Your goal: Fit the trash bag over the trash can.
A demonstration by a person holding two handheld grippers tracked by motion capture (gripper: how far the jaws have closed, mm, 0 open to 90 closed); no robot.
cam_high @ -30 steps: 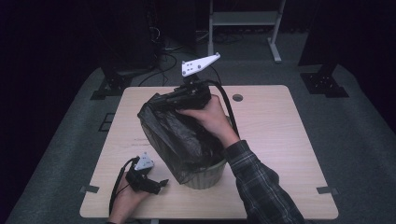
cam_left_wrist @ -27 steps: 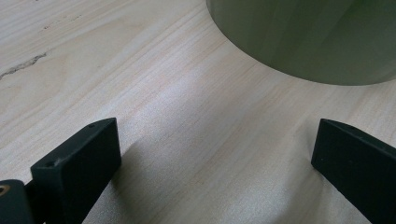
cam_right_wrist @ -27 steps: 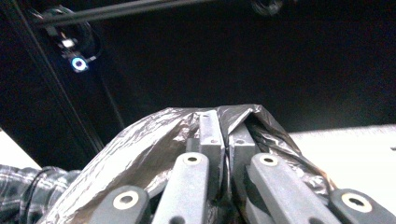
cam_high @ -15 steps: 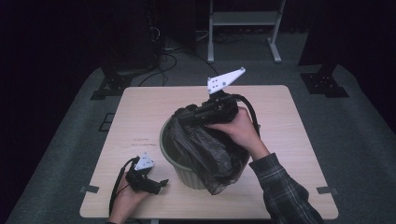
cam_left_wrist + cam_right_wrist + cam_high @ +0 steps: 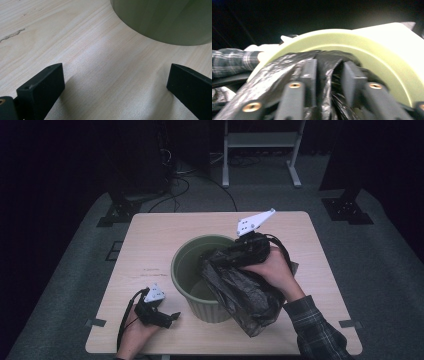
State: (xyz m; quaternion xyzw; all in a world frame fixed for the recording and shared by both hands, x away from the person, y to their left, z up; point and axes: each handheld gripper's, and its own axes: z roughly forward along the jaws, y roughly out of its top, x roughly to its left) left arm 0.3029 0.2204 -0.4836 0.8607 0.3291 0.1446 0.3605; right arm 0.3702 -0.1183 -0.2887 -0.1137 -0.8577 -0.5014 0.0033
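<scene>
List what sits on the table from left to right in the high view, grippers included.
Left gripper, resting on the wooden table → green bin → black bin bag, draped over the bin's right rim → right gripper, at the bag's top edge.

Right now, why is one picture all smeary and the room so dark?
In the right gripper view the green bin and black bag look smeared and overbright; the left gripper view shows the table sharp; the high view lights the table, the room behind stays dark.
</scene>
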